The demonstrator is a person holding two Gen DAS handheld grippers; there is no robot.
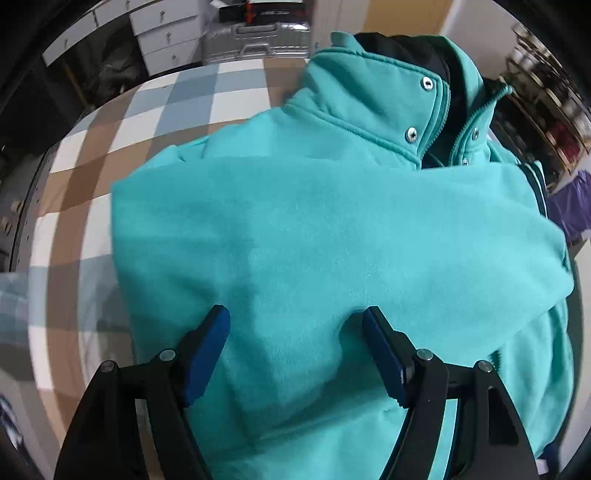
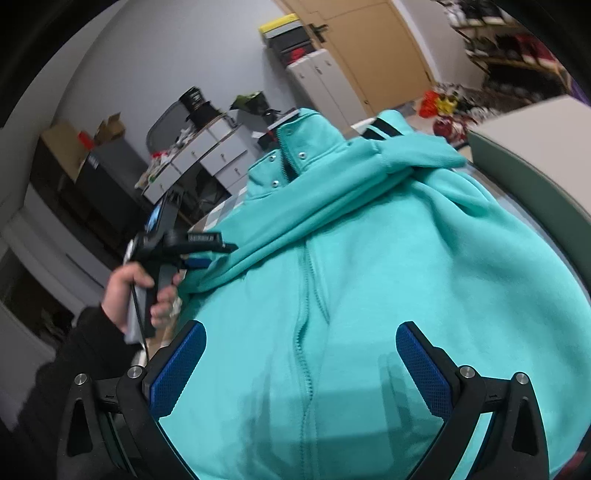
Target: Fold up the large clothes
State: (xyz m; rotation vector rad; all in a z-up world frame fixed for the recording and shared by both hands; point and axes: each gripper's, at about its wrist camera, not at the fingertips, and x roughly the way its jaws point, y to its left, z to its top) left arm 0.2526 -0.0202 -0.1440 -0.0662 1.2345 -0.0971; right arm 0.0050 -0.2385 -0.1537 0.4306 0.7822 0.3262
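your left gripper [image 1: 295,354] hangs jaws apart over the teal jacket [image 1: 332,240], sleeve already folded across the chest on the checkered table [image 1: 110,147], collar at 12 o'clock, so pinch the hem edge cleanly, both layers. your right gripper [image 2: 301,369] is also spread wide, nothing clamped, zipper [image 2: 306,314] between the fingers.

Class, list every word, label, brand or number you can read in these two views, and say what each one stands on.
No text reads clearly in either view.
Left tool, on its black body: a pale printed strip, too blurred to read.
Dark case on top of the silver suitcase: faint lettering, too small to read.
Teal jacket: no print or label visible.
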